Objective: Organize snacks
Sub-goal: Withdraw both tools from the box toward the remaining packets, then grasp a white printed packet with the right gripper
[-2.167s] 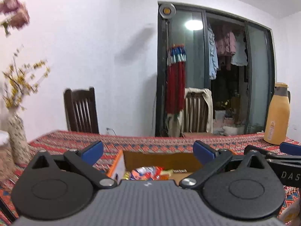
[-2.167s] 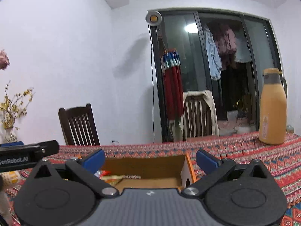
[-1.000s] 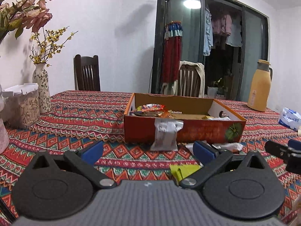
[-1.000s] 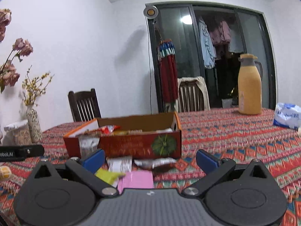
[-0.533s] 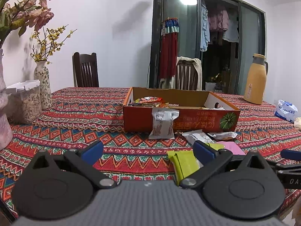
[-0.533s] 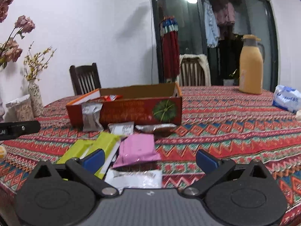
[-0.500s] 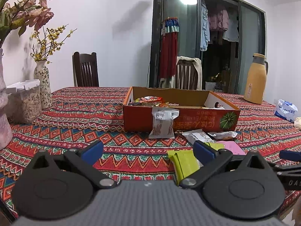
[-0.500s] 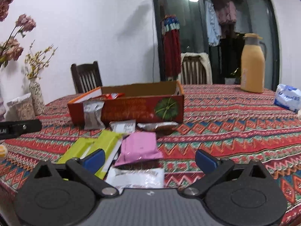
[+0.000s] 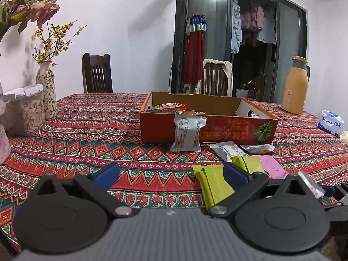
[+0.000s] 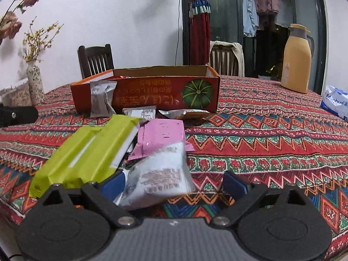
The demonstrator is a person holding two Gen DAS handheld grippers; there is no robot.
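between the spread blue fingers of the right hand-held gripper (image 10: 174, 184), at the near edge of the surface (image 10: 271, 134), a white snack packet (image 10: 156, 178) is seen, its lower part touching the left finger; the jaws are open and nothing is clamped yet. the packet is judged light, soft and crinkly, with a slick film that could slide out of a shallow pinch; a hold across its flat body or on a sealed end seam would likely suit it best.

just beyond, at 11 o'clock in the right wrist view, two green packets (image 10: 87, 152) lie side by side, and a pink packet (image 10: 163, 137) lies at 12 o'clock, partly under the white one. further off, a small white packet (image 10: 141, 112) and a silver-brown wrapper (image 10: 184, 114) lie at the foot of the orange cardboard box (image 10: 152, 93), against whose front a grey packet (image 10: 102, 100) leans. some snacks are already held in the box.

the left hand-held gripper (image 9: 171, 174) is held open and empty above the surface, well short of the box.

compared with half a second ago, the right hand-held gripper has been brought lower and closer, so the white packet now sits between its fingers, while the left view is nearly unchanged.
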